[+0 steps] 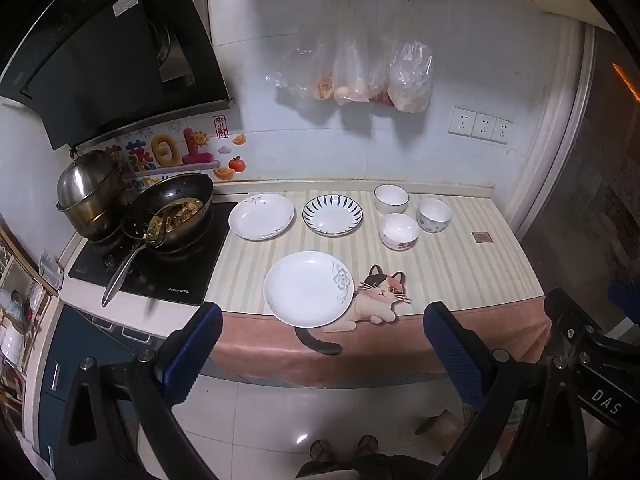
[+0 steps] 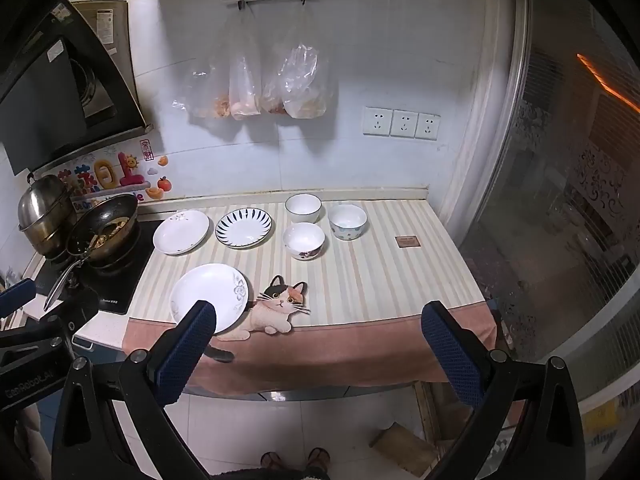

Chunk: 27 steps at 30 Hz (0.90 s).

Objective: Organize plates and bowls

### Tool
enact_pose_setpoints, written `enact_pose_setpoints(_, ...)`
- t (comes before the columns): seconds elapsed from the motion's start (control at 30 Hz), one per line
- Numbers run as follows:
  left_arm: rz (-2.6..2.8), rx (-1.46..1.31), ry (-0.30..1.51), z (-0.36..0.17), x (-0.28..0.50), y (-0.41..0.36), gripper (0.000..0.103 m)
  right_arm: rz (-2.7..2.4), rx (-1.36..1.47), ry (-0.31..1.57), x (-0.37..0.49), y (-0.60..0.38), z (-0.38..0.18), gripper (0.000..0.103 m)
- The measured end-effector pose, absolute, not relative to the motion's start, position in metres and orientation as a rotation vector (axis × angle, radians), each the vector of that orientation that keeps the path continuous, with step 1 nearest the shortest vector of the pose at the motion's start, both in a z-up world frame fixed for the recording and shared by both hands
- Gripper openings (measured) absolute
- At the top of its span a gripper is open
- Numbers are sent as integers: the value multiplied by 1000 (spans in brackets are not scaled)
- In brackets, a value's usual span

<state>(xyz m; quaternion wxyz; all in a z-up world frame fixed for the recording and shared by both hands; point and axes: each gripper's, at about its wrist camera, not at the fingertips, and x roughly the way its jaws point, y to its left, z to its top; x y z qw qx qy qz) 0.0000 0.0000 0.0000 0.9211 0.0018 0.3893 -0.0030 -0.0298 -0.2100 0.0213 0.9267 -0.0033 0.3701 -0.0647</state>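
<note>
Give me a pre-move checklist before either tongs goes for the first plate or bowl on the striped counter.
1. Left tongs open and empty: ok.
2. Right tongs open and empty: ok.
3. White plate with grey flower print at the front edge lies flat, nothing on it: ok.
4. White plate with small floral marks and white plate with dark blue radial stripes lie apart, unstacked: ok.
5. Three white bowls upright in a cluster, close together: room between them for a finger, cannot tell.
6. Dark wok with food stands beside the plates: not ok, keep clear.
</note>
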Motion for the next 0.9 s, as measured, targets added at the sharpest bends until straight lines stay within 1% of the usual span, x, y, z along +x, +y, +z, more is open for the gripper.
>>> enact_pose_setpoints(0.43,-2,6,795,3,2,-5,103,-147,-5,753,-29,-200,24,103)
enact_pose_setpoints(0.5,0,7,793,3,4,-9,103,-143,8,747,-28,-214,25,103)
enact_pose_setpoints(0.9,-1,7,791,5,0,-5,103,-129,16,741,-29,-214,28,103)
